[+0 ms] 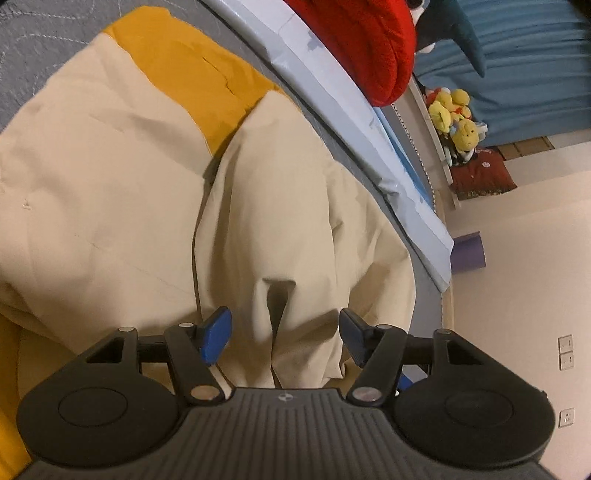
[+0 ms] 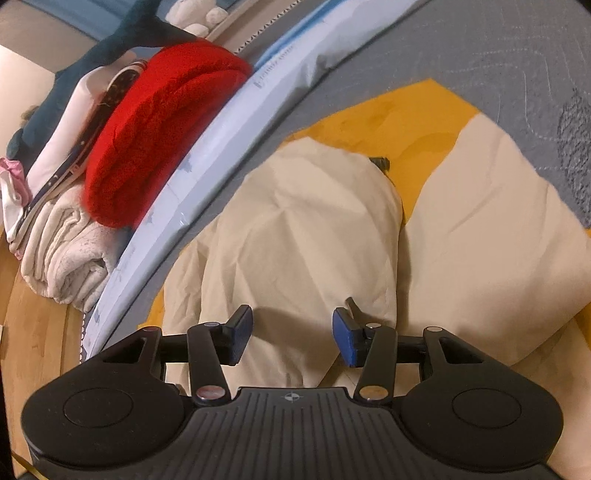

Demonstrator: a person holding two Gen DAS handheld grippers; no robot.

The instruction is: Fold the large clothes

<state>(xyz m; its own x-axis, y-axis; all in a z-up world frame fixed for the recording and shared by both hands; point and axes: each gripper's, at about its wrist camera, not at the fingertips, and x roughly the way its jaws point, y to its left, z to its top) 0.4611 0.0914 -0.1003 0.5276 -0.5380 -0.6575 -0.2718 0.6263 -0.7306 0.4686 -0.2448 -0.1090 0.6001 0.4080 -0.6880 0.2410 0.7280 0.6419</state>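
A large cream and mustard-yellow garment (image 1: 110, 192) lies partly folded on a grey quilted surface (image 1: 33, 33). In the left wrist view my left gripper (image 1: 284, 338) is open, its blue pads either side of a raised cream fold (image 1: 280, 236), with no cloth held between them. In the right wrist view the same garment (image 2: 306, 229) shows a folded cream section with yellow cloth (image 2: 399, 122) behind. My right gripper (image 2: 293, 338) is open just above the cream fabric, holding nothing.
A light blue sheet edge (image 1: 332, 96) borders the grey surface. A red fleece (image 2: 162, 125) lies on a pile of folded clothes (image 2: 62, 243) beside it. Plush toys (image 1: 454, 118) and a purple roll (image 1: 469, 251) lie beyond the bed by the wall.
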